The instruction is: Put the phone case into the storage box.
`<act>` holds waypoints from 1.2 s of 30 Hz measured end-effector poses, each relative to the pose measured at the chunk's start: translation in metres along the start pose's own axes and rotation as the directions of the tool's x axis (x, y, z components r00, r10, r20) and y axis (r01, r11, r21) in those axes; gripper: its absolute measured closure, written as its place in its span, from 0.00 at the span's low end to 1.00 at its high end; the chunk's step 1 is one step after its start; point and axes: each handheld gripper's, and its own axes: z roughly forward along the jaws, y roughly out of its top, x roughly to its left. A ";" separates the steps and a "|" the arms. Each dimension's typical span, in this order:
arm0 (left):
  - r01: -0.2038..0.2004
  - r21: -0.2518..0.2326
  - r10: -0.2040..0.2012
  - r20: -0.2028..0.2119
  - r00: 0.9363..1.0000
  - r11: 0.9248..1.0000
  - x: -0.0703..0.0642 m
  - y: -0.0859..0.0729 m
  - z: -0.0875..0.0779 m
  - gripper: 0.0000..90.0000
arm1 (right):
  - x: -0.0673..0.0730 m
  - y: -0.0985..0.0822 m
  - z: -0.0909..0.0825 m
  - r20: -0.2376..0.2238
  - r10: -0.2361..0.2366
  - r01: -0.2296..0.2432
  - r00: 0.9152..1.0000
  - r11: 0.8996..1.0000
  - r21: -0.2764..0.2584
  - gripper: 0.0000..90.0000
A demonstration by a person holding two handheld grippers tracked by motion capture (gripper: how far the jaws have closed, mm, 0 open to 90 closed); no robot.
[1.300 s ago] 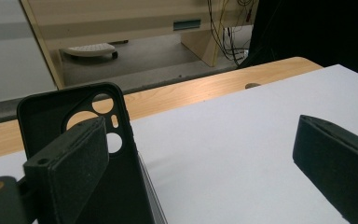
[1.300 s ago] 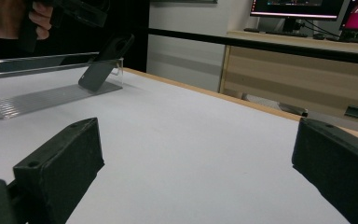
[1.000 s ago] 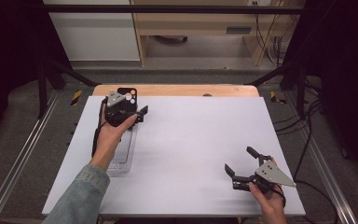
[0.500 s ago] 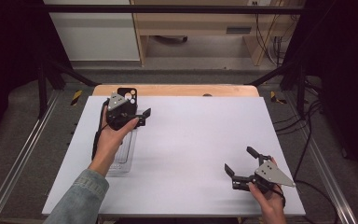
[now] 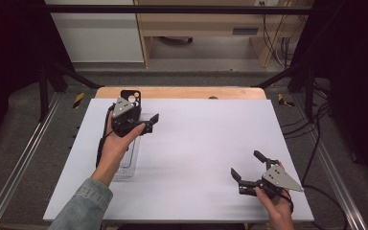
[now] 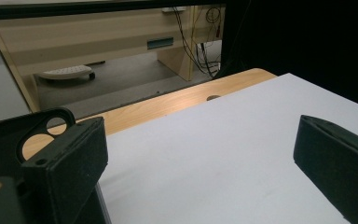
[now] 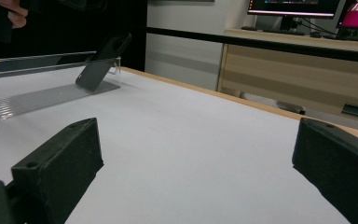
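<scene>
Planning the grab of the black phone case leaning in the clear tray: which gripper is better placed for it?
Left. The left gripper hovers open right beside the phone case at the clear tray's far end. The right gripper sits open at the table's near right corner, far off.

A lab recording bay: a white-topped desk [image 5: 196,158] stands inside a black metal frame [image 5: 182,8] with dark curtains, loose cables [image 5: 316,124] trailing over grey carpet, plain wooden benches [image 5: 206,28] behind, and lit monitors [image 7: 291,7] glowing on one of them.
</scene>
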 end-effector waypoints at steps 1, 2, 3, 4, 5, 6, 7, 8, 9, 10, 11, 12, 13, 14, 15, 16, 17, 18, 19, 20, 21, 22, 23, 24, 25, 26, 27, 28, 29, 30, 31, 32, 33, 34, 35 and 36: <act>-0.002 -0.001 0.002 0.001 1.000 1.000 0.000 0.000 0.000 0.03 | 0.000 0.000 0.000 0.000 -0.001 0.001 1.000 1.000 0.000 0.02; -0.002 -0.003 0.002 0.002 1.000 1.000 -0.001 0.000 -0.001 0.03 | 0.000 0.000 0.000 -0.001 -0.001 0.001 1.000 1.000 0.000 0.02; -0.002 -0.004 0.002 0.004 1.000 1.000 -0.002 0.000 -0.001 0.03 | 0.000 0.000 0.000 0.000 -0.001 0.001 1.000 1.000 0.001 0.02; -0.005 -0.006 0.005 0.005 1.000 1.000 -0.002 0.000 -0.002 0.03 | 0.000 0.000 0.000 0.000 -0.001 0.001 1.000 1.000 0.001 0.02; -0.005 -0.009 0.005 0.005 1.000 1.000 -0.003 0.000 -0.002 0.03 | 0.000 0.000 0.000 0.000 -0.001 0.001 1.000 1.000 0.001 0.02; -0.005 -0.011 0.005 0.007 1.000 1.000 -0.004 0.000 -0.003 0.03 | 0.000 0.000 0.000 0.000 -0.001 0.001 1.000 1.000 0.001 0.02; -0.006 -0.012 0.007 0.008 1.000 1.000 -0.004 0.000 -0.003 0.03 | 0.000 0.000 0.000 0.000 -0.001 0.001 1.000 1.000 0.001 0.02; -0.006 -0.013 0.006 0.009 1.000 1.000 -0.005 0.000 -0.004 0.03 | 0.000 0.000 0.000 0.000 -0.001 0.001 1.000 1.000 0.001 0.02; -0.008 -0.015 0.008 0.012 1.000 1.000 -0.006 0.000 -0.004 0.03 | 0.000 0.000 0.000 0.000 -0.001 0.001 1.000 1.000 0.001 0.02; -0.011 -0.016 0.011 0.009 1.000 1.000 -0.006 0.000 -0.005 0.03 | 0.000 0.000 0.000 0.000 -0.001 0.001 1.000 1.000 0.001 0.02; -0.012 -0.018 0.012 0.009 1.000 1.000 -0.007 0.001 -0.005 0.03 | 0.000 0.000 0.000 0.000 -0.001 0.001 1.000 1.000 0.002 0.02; -0.011 -0.020 0.012 0.012 1.000 1.000 -0.008 0.001 -0.006 0.03 | 0.000 0.000 0.000 0.000 -0.001 0.001 1.000 1.000 0.001 0.02; -0.011 -0.023 0.011 0.014 1.000 1.000 -0.008 0.000 -0.006 0.03 | 0.000 0.000 0.000 0.000 -0.001 0.001 1.000 1.000 0.001 0.02; -0.012 -0.023 0.013 0.015 1.000 1.000 -0.009 0.000 -0.006 0.03 | 0.000 0.000 0.000 0.000 -0.001 0.001 1.000 1.000 0.001 0.02; -0.014 -0.024 0.015 0.017 1.000 1.000 -0.010 0.000 -0.006 0.03 | 0.000 0.000 0.000 0.000 -0.001 0.001 1.000 1.000 0.001 0.02; -0.010 -0.025 0.011 0.024 1.000 1.000 -0.011 0.000 -0.006 0.03 | 0.000 0.000 0.000 0.001 -0.001 0.001 1.000 1.000 0.002 0.02; -0.014 -0.024 0.014 0.022 1.000 1.000 -0.011 0.000 -0.007 0.03 | 0.000 0.000 0.000 0.001 -0.001 0.001 1.000 1.000 0.002 0.02; -0.016 -0.023 0.017 0.022 1.000 1.000 -0.012 -0.001 -0.007 0.03 | 0.000 0.000 0.000 0.001 0.000 0.000 1.000 1.000 0.002 0.02; -0.016 -0.022 0.017 0.031 0.999 1.000 -0.014 -0.001 -0.006 0.03 | 0.000 0.000 0.000 0.001 0.000 0.000 1.000 1.000 0.003 0.02; -0.020 -0.022 0.020 0.030 0.999 1.000 -0.015 -0.001 -0.007 0.03 | 0.000 0.000 0.000 0.001 0.000 0.000 1.000 1.000 0.002 0.02; -0.016 -0.023 0.017 0.038 0.999 1.000 -0.016 -0.002 -0.006 0.03 | 0.001 0.000 0.001 -0.001 -0.001 0.001 1.000 1.000 0.003 0.02; -0.020 -0.021 0.021 0.040 0.999 1.000 -0.017 -0.002 -0.006 0.03 | 0.002 0.000 0.001 -0.003 -0.004 0.004 1.000 1.000 0.005 0.02; -0.022 -0.020 0.023 0.043 0.999 1.000 -0.018 -0.002 -0.006 0.03 | 0.002 0.000 0.001 -0.005 -0.007 0.007 1.000 1.000 0.007 0.02; -0.023 -0.021 0.024 0.045 0.999 1.000 -0.019 -0.002 -0.006 0.03 | 0.003 0.000 0.002 -0.008 -0.008 0.008 1.000 1.000 0.006 0.02; -0.025 -0.022 0.026 0.046 0.999 0.999 -0.020 -0.003 -0.006 0.03 | 0.003 0.000 0.002 -0.007 -0.008 0.008 1.000 1.000 0.005 0.02; -0.032 -0.020 0.032 0.046 0.998 0.999 -0.021 -0.003 -0.006 0.03 | 0.003 0.000 0.002 -0.005 -0.009 0.009 1.000 1.000 0.004 0.02; -0.032 -0.021 0.033 0.047 0.998 0.999 -0.022 -0.003 -0.006 0.03 | 0.003 0.000 0.001 -0.005 -0.008 0.008 1.000 1.000 0.003 0.02; -0.030 -0.022 0.031 0.050 0.998 0.999 -0.022 -0.003 -0.006 0.03 | 0.002 0.000 0.001 -0.003 -0.006 0.006 1.000 1.000 0.002 0.02; -0.030 -0.023 0.031 0.052 0.998 0.999 -0.023 -0.004 -0.006 0.03 | 0.002 0.000 0.001 -0.002 -0.005 0.005 1.000 1.000 0.001 0.02; -0.029 -0.026 0.031 0.053 0.998 0.999 -0.024 -0.004 -0.006 0.03 | 0.001 0.000 0.000 0.000 -0.004 0.004 1.000 1.000 0.001 0.02; -0.031 -0.025 0.033 0.057 0.998 0.999 -0.025 -0.005 -0.007 0.03 | 0.001 0.000 0.000 0.002 -0.004 0.004 1.000 1.000 0.000 0.02; -0.034 -0.024 0.035 0.060 0.998 0.999 -0.026 -0.005 -0.007 0.03 | 0.001 0.000 0.000 0.003 -0.003 0.003 1.000 1.000 -0.001 0.02; -0.029 -0.023 0.030 0.062 0.998 0.999 -0.027 -0.006 -0.007 0.03 | 0.001 0.000 0.000 0.003 -0.002 0.002 1.000 1.000 -0.001 0.02; -0.025 -0.024 0.027 0.069 0.997 0.999 -0.028 -0.006 -0.008 0.03 | 0.001 0.000 0.000 0.002 -0.003 0.003 1.000 1.000 0.000 0.02; -0.025 -0.025 0.027 0.070 0.997 0.999 -0.029 -0.006 -0.008 0.03 | 0.001 0.000 0.000 0.002 -0.003 0.003 1.000 1.000 0.000 0.02; -0.029 -0.025 0.031 0.070 0.997 0.999 -0.030 -0.007 -0.008 0.03 | 0.001 0.000 0.000 0.002 -0.004 0.004 1.000 1.000 0.000 0.02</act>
